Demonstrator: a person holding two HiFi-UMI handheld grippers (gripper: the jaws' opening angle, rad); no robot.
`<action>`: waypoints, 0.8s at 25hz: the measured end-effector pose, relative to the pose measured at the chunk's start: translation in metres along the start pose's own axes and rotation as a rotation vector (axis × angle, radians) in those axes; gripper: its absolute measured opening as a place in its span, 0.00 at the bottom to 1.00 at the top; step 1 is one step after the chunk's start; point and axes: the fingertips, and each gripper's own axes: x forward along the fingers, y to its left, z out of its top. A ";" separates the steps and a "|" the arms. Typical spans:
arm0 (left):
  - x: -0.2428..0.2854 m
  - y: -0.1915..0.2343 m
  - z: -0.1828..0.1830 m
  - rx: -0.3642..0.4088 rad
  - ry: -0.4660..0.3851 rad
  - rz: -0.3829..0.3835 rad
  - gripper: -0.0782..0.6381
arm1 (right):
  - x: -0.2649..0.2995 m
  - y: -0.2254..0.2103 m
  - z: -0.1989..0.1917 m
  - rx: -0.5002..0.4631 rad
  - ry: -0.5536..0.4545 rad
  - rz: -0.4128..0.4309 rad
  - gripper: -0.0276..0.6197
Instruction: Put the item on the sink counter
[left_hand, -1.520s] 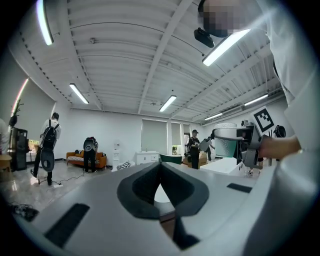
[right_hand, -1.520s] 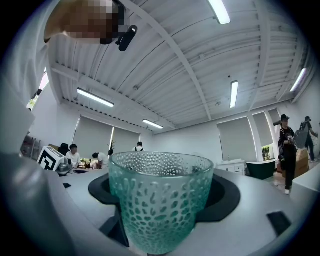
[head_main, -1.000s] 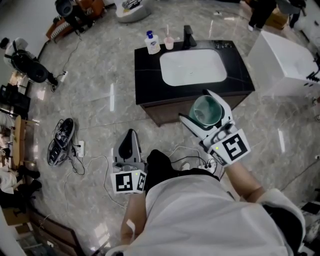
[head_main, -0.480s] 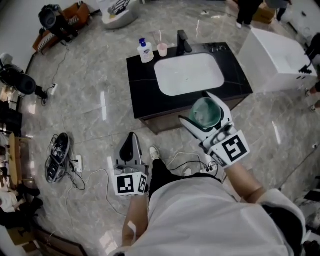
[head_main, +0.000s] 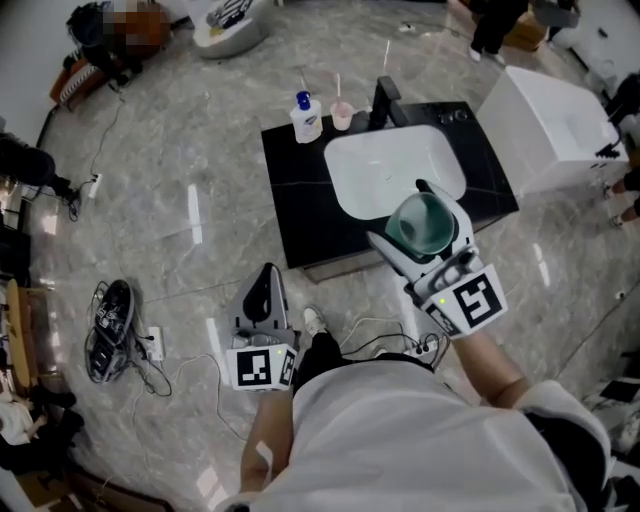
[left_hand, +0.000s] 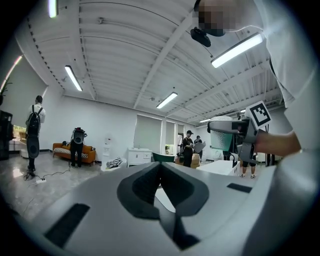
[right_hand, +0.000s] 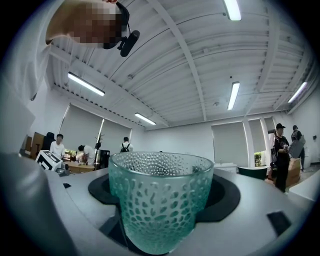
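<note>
A teal dimpled glass cup (head_main: 420, 222) stands upright between the jaws of my right gripper (head_main: 405, 218), which is shut on it. In the head view the cup hangs over the front edge of the white basin (head_main: 380, 165) set in the black sink counter (head_main: 295, 190). The right gripper view has the cup (right_hand: 160, 200) filling the middle, gripped low in the right gripper (right_hand: 161, 220). My left gripper (head_main: 267, 273) hangs lower left over the floor, jaws shut and empty. In the left gripper view the left gripper (left_hand: 161, 167) points up and the cup (left_hand: 223, 142) shows at the right.
At the counter's back stand a soap bottle (head_main: 306, 118), a pink cup (head_main: 342, 113) and a black faucet (head_main: 385, 100). A white tub (head_main: 555, 125) sits right of the counter. Cables (head_main: 395, 345) and shoes (head_main: 108, 325) lie on the marble floor. People stand far off.
The counter has come closer. My right gripper with the cup has gone from in front of the counter to over the basin's front edge. The left gripper keeps its pose.
</note>
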 end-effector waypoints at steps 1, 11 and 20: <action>0.004 0.004 0.000 0.000 -0.002 -0.003 0.11 | 0.009 -0.002 -0.001 -0.005 0.001 -0.002 0.68; 0.024 0.040 -0.010 -0.031 0.021 0.004 0.11 | 0.069 -0.009 -0.017 -0.029 0.036 0.014 0.68; 0.043 0.058 -0.023 -0.047 0.049 0.000 0.11 | 0.106 -0.017 -0.031 -0.050 0.051 0.017 0.68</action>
